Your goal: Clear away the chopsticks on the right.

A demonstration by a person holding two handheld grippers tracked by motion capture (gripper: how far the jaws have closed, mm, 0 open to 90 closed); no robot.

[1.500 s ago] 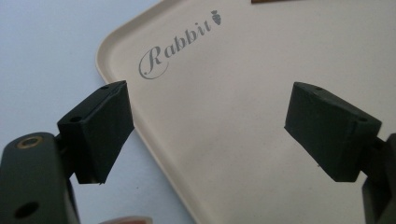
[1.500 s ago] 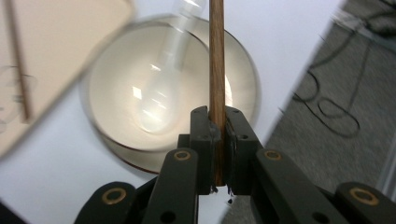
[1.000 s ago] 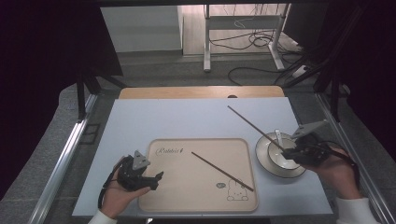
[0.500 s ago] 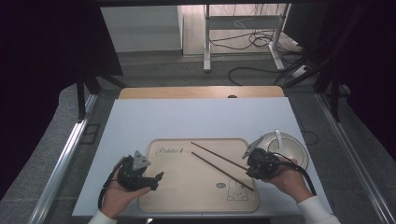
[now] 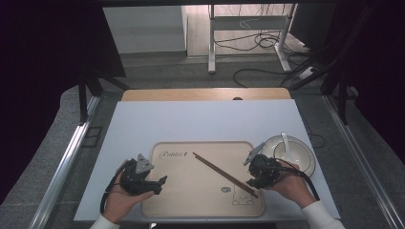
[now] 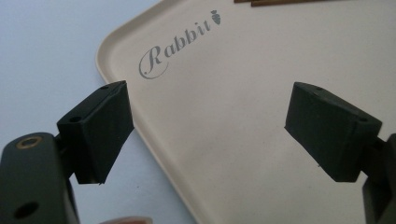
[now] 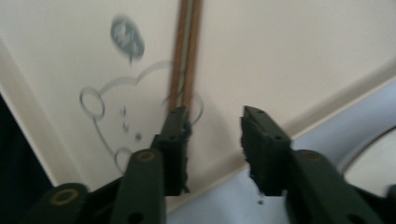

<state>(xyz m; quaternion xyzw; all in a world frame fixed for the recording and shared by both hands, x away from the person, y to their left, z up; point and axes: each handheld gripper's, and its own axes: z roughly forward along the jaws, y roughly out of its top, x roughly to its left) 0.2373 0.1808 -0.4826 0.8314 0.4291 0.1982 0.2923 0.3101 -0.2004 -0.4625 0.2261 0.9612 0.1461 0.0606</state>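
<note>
With both chopsticks (image 5: 224, 174) lying together on the tray (image 5: 205, 210), the right gripper (image 5: 258, 177) is hovering spread beside their near ends, risking nudging them askew, while the left gripper (image 5: 149, 183) is idling wide apart.

A wooden board (image 5: 205, 94) is laid along the far edge of the counter (image 5: 191, 124); black cables (image 5: 260, 43) are coiled on the floor (image 5: 157, 67) beyond.

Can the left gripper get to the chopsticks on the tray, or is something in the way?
Probably yes. The left gripper hangs open over the tray's left edge, and only bare tray lies between it and the chopsticks. The right gripper sits at their far end, apart from that path.
</note>
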